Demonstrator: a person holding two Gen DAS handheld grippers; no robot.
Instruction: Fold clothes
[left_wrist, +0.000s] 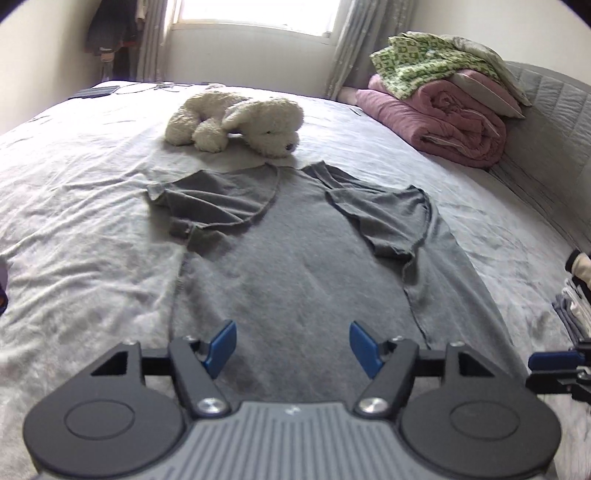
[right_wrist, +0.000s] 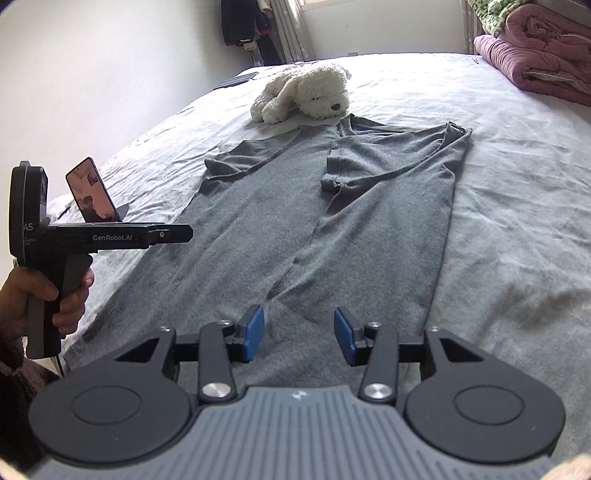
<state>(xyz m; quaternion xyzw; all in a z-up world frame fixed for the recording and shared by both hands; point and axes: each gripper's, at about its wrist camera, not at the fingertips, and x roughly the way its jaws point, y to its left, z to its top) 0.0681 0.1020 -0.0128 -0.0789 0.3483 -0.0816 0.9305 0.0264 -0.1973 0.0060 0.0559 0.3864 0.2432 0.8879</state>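
A grey T-shirt (left_wrist: 288, 258) lies flat on the grey bed sheet (left_wrist: 74, 229), hem toward me and both sleeves folded inward over the body. In the right wrist view the T-shirt (right_wrist: 258, 229) shows its right side folded over toward the middle. My left gripper (left_wrist: 293, 341) hovers open above the hem with nothing between its blue pads. My right gripper (right_wrist: 299, 332) is also open and empty, over the hem's right part. A hand (right_wrist: 44, 295) holds the left gripper (right_wrist: 184, 233) at the shirt's left edge. The right gripper (left_wrist: 554, 363) pokes in at the far right.
A white plush dog (left_wrist: 240, 122) lies just beyond the shirt's collar. A rolled pink quilt (left_wrist: 443, 118) with a green patterned blanket (left_wrist: 417, 55) sits at the back right by the padded headboard (left_wrist: 554, 129). A propped phone (right_wrist: 94, 192) stands left; stacked clothes (left_wrist: 572, 302) lie right.
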